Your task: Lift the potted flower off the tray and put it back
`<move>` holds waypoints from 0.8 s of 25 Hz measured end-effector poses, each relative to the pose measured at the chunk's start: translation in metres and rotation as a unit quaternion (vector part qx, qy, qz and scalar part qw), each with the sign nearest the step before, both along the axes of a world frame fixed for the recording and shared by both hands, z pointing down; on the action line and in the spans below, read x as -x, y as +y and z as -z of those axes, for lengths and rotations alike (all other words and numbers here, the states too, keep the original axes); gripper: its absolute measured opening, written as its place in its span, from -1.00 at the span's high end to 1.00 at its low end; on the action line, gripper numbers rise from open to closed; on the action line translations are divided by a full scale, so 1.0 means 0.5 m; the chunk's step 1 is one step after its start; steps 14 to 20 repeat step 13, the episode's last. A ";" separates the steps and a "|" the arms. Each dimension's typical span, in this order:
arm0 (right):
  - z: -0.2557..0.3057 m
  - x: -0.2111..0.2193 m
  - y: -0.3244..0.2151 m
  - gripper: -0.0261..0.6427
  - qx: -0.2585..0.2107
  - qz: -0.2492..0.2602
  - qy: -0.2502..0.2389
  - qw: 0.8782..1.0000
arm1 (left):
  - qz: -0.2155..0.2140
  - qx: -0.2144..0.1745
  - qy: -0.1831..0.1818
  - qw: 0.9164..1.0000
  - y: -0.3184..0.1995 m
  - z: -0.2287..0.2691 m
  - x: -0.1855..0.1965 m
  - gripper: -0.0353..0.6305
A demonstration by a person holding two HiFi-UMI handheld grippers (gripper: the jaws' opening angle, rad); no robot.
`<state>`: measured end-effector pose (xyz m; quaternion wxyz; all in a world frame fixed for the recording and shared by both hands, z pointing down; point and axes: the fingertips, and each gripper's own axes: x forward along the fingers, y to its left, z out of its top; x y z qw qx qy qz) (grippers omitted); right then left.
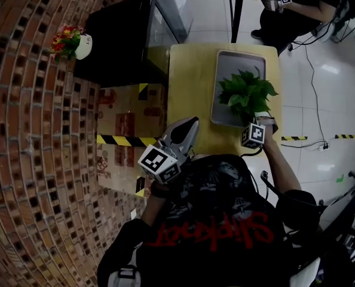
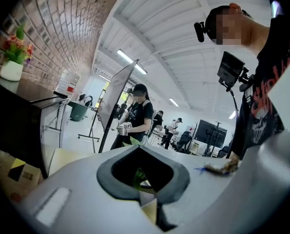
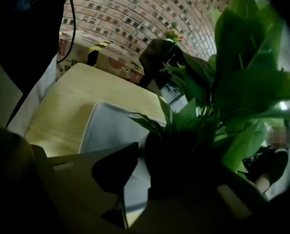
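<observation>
1. A rough red-brown brick wall (image 1: 22, 130) closes off the far left. Against it stands a boxy black cabinet (image 1: 115, 40), with a white pot of red and yellow flowers (image 1: 70, 40) at its left edge.
2. A printed cardboard box (image 1: 126, 115), banded with yellow-and-black tape, sits just beside the table's left edge, so there is little room on that side.
3. The left gripper (image 1: 194, 124) is smooth, pale grey and beak-shaped. It hovers over the table's near left corner with its jaws clenched together on nothing.
4. The pale, square wooden table (image 1: 189, 82) is smooth, and its left half is bare.
5. A grey rectangular tray (image 1: 240, 54) with rounded corners lies lengthwise on the table's right half. Its far end is bare.
6. The green, broad-leaved potted plant (image 1: 246, 91) is at the tray's near end, towards the right corner. Its glossy pointed leaves reach past the tray's right rim.
7. The right gripper (image 1: 264, 123) tilts down from the table's near right edge. Its jaws are drawn close, pinching the dark pot's near wall.
8. A glossy pale tiled floor (image 1: 321, 94) lies open to the right of the table, crossed by a black cable (image 1: 309, 70).
</observation>
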<state>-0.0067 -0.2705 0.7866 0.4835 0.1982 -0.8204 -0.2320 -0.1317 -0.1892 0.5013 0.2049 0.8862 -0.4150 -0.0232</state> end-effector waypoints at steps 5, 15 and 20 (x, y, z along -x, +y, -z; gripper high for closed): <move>0.004 -0.008 0.023 0.75 0.012 -0.012 -0.010 1.000 | -0.006 0.002 0.008 1.000 0.003 0.012 -0.010 0.88; 0.061 0.019 0.061 0.71 0.007 -0.007 -0.072 0.997 | -0.005 0.008 0.010 1.000 0.002 0.020 -0.013 0.88; 0.061 0.019 0.061 0.71 0.007 -0.007 -0.072 0.997 | -0.005 0.008 0.010 1.000 0.002 0.020 -0.013 0.88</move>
